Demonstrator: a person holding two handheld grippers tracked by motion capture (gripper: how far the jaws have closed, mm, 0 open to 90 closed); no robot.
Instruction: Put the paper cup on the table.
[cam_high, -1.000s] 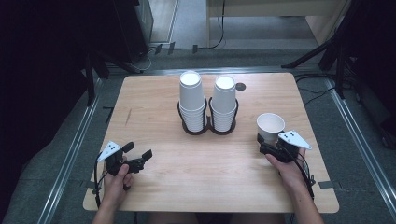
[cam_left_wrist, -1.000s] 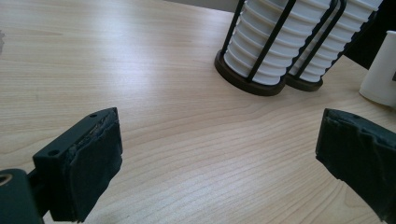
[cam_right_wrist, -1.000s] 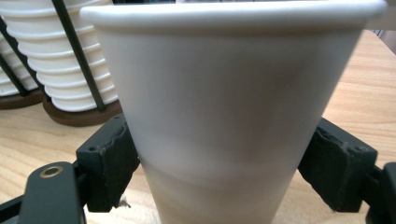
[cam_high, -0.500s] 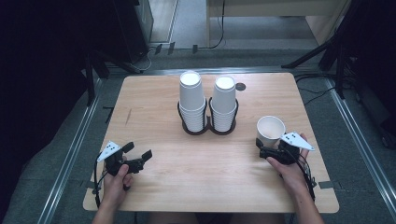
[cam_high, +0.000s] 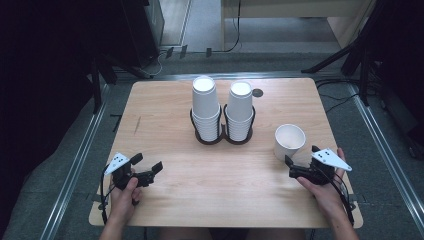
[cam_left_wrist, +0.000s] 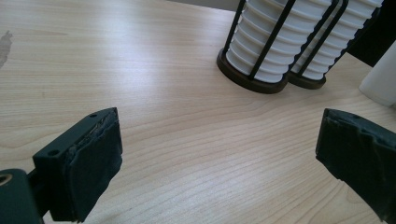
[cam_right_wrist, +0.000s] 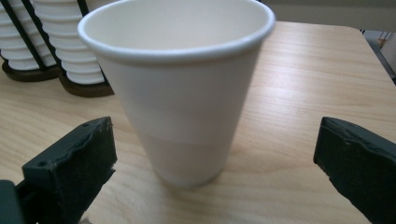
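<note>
Loose white cup upright on counter, right side, mouth up, long axis vertical. My right gripper sits just behind it, nearer by far. In right gripper view cup stands dead ahead between jaws; jaws spread wide, wider than cup, touching nothing, cup free. My left gripper rests low at counter's left, well apart from cup, jaws also wide, empty. Two cup stacks in black rack stand centre-back. I judge next move: right advances straight, closes on cup wall.
</note>
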